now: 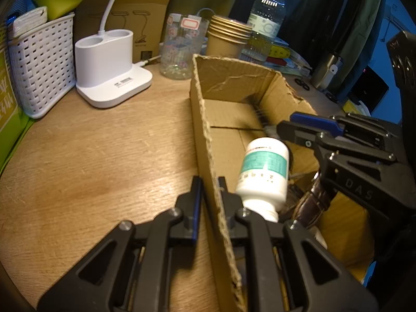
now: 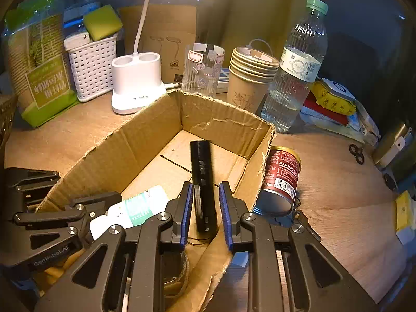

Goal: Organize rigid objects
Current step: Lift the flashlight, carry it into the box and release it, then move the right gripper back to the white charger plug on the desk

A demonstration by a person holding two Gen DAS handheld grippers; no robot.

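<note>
Left gripper [image 1: 210, 182] pinches the box [image 2: 145, 140] wall while the right gripper [image 2: 206, 189], jaws apart, straddles a flashlight [image 2: 202, 179] inside beside the bottle [image 1: 264, 171]; the can [image 2: 280, 179] remains outside.

Left gripper [image 1: 210, 182] straddles the near wall of the cardboard box [image 1: 234, 83].

Jaws nearly closed on the torn wall edge, one finger outside, one inside. White pill bottle [image 1: 264, 174] with teal label lies tilted inside the box, cap toward camera. Right gripper [image 1: 299, 124] reaches in from the right. Wooden table [image 1: 91, 161] carries a white lamp base [image 1: 109, 65] and a lattice basket [image 1: 39, 65].
</note>
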